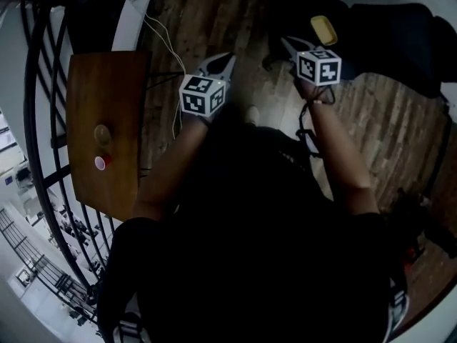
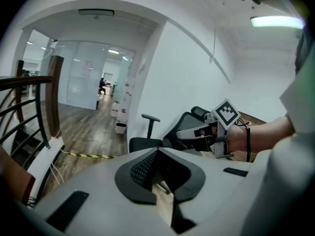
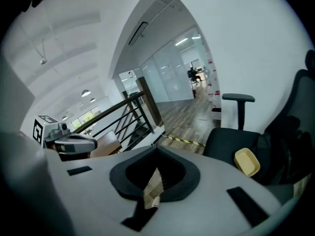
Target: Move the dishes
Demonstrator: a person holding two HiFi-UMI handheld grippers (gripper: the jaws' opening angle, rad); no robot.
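Two idle: left gripper (image 2: 157,151) and right gripper (image 3: 156,149), jaws closed, empty.
Yellow dish (image 1: 323,29) at one o'clock: judged light, rigid; pinch its rim.

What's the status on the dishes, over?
Left gripper shut, empty. Right gripper shut, empty. Yellow dish on black office chair, untouched. Nothing blocking it.
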